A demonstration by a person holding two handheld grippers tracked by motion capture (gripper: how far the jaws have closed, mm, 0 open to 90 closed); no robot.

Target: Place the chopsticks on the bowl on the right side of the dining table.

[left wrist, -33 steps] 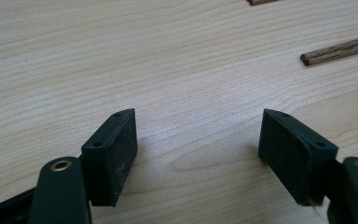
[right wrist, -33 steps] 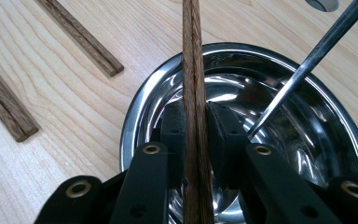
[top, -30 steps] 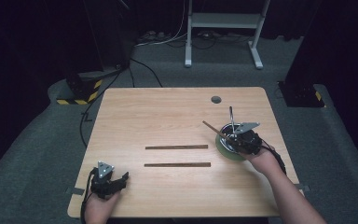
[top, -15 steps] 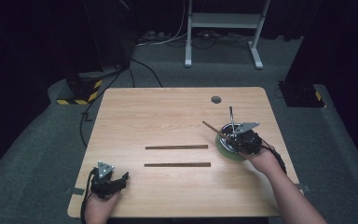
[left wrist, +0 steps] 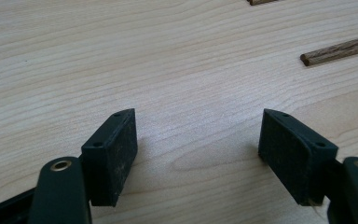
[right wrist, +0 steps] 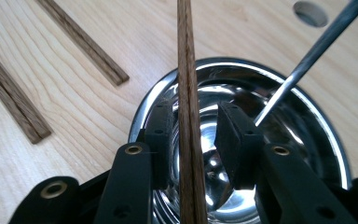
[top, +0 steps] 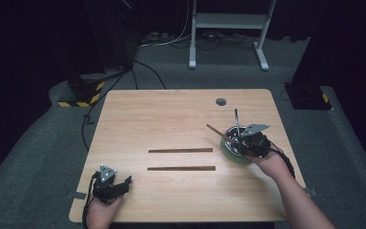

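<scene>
Nothing has shifted on the table [top: 138, 114] since the earlier frames: both grippers sit where they were, and the two loose sticks lie as before. That stillness suggests a pause at the point of release rather than a move in progress.

In the high view the right gripper [top: 248, 141] hovers over the steel bowl [top: 232, 140], which stands on a green disc [top: 229, 156] at about 3 o'clock on the table. A third wooden stick [top: 218, 132] leans out of the bowl toward 10 o'clock, and a metal rod [top: 237, 122] rises from it toward 12 o'clock. In the right gripper view the stick [right wrist: 186, 93] runs straight up between the jaws, which stand slightly apart: the left pad looks to be against it, while a gap shows on the right side, so the grip seems to be loosened rather than clamped. The bowl [right wrist: 303, 116] lies directly beneath, with the rod [right wrist: 307, 60] resting on its rim.

The left gripper [top: 116, 185] rests near the 7 o'clock corner, jaws wide apart and holding nothing, as the left gripper view confirms over bare wood.

The upper stick [top: 180, 150] and lower stick [top: 181, 168] lie parallel at the centre, well apart from either gripper. Judging from this, one stick is delivered to the bowl and two remain to be collected.
</scene>
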